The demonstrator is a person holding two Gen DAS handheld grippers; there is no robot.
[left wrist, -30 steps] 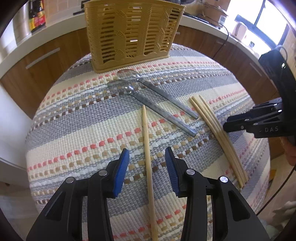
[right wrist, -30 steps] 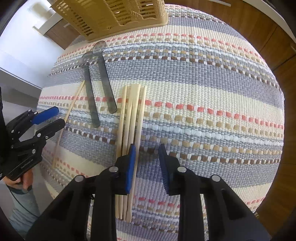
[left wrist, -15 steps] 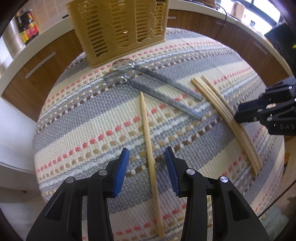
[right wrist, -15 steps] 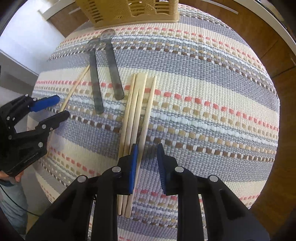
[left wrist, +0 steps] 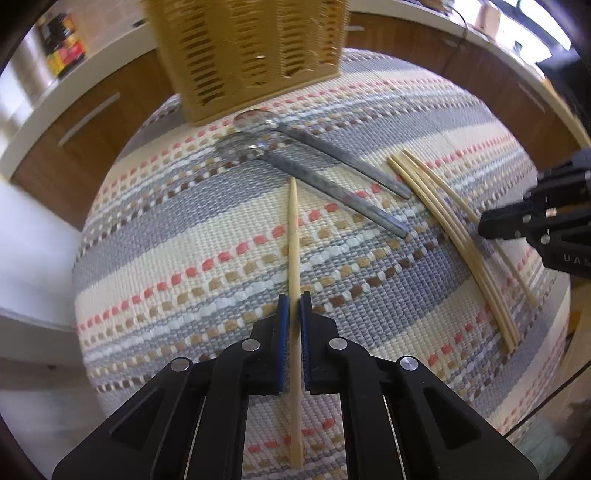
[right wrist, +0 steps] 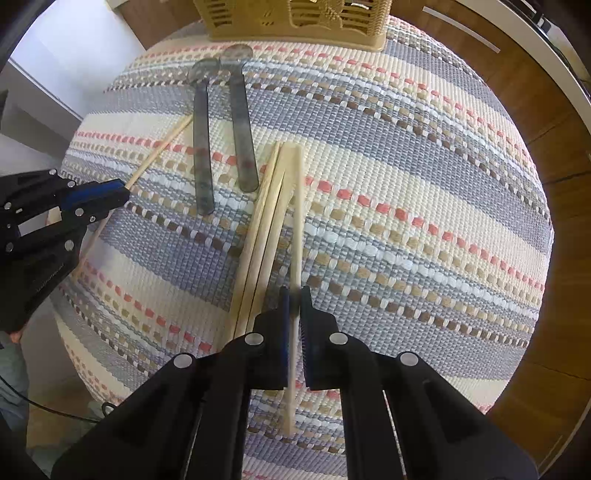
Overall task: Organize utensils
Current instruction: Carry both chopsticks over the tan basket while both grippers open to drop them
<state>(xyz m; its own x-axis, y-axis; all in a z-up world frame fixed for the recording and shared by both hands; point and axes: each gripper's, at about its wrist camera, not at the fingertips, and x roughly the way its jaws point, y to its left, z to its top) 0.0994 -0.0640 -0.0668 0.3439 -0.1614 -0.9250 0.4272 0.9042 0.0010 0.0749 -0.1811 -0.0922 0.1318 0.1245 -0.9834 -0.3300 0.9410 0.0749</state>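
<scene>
My left gripper [left wrist: 292,303] is shut on a single wooden chopstick [left wrist: 293,236] that points toward the yellow slotted basket [left wrist: 251,51]. My right gripper [right wrist: 294,295] is shut on the rightmost chopstick [right wrist: 297,206] of a bundle; the other chopsticks [right wrist: 264,229] lie just to its left on the striped woven mat [right wrist: 406,184]. Two metal spoons [left wrist: 314,173] lie side by side between the single chopstick and the bundle, bowls toward the basket. They also show in the right wrist view [right wrist: 221,136]. The left gripper also shows in the right wrist view [right wrist: 122,194].
The basket stands at the mat's far edge, also seen in the right wrist view [right wrist: 295,18]. A white counter with wooden cabinet fronts [left wrist: 74,122] curves behind it, with bottles [left wrist: 62,48] at far left. The mat's edges drop off on the left and right.
Both grippers were open and have closed: the left on the single chopstick, the right on the rightmost chopstick of the bundle. Both moved slightly forward over the mat.
</scene>
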